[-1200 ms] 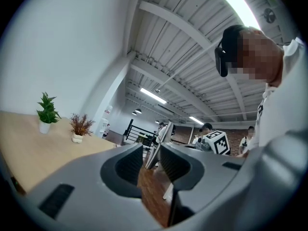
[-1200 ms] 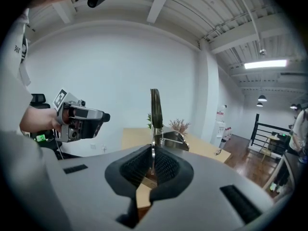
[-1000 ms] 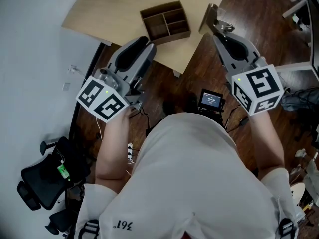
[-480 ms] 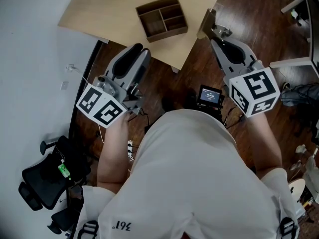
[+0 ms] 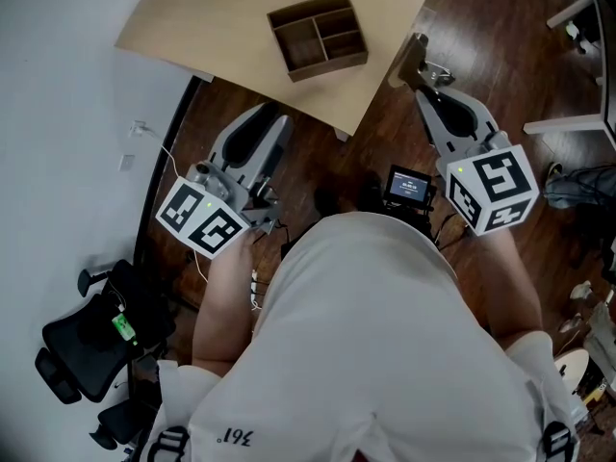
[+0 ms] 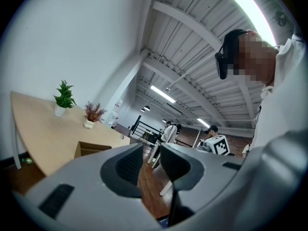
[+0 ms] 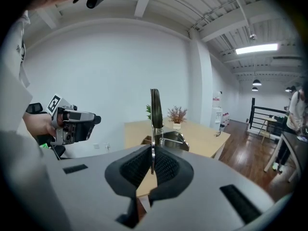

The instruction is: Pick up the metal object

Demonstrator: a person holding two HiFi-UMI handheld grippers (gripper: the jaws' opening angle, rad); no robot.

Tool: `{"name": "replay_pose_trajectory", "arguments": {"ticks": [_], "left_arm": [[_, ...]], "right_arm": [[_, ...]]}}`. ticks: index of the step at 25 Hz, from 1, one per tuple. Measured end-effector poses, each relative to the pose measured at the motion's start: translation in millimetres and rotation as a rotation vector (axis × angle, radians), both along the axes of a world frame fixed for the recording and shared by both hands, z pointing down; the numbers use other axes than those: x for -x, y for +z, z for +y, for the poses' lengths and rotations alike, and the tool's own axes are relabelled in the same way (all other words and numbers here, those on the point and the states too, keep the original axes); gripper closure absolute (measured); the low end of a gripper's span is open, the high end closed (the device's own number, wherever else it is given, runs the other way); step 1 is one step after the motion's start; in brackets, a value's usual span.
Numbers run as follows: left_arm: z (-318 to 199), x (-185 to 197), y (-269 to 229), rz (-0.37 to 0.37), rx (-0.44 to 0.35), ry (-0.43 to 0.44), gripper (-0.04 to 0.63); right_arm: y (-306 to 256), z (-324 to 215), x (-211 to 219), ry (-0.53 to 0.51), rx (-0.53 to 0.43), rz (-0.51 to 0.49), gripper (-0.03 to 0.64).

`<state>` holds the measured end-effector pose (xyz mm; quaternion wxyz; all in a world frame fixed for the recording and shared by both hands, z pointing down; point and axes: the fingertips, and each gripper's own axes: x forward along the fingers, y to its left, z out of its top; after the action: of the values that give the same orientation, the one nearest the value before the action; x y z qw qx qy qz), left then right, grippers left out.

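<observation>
Light wooden table (image 5: 241, 27) lies ahead. Your right gripper (image 7: 152, 163) is clamped on the thin grey metal plate (image 7: 155, 110), its long axis running out along the jaws. Your left gripper (image 6: 151, 159) stands apart, empty.

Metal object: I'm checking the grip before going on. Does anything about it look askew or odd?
Nothing looks damaged. The metal object stands upright in the right tool, pinched only by its thin lower edge; most of it sticks out past the jaws, so the hold looks slim.

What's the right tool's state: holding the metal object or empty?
Right tool shut on the metal object: thin edge pinched between the jaws.
</observation>
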<state>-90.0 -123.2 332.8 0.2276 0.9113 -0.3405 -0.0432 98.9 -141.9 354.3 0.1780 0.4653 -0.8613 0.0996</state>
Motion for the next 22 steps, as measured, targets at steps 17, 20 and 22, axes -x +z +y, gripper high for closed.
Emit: {"name": "replay_pose_trajectory", "arguments": {"ticks": [17,20,22], "left_arm": [[17,-2,21,0.007,0.064,0.007,0.505],[17,-4,25,0.008,0.069,0.009,0.505],[17,-5,26,0.009,0.074,0.012,0.505]], "right_arm": [[22,11,3,0.003,0.051,0.004,0.612],[27,11,2,0.005,0.058,0.006,0.612],[30,12,3,0.006,0.066,0.009,0.612]]}}
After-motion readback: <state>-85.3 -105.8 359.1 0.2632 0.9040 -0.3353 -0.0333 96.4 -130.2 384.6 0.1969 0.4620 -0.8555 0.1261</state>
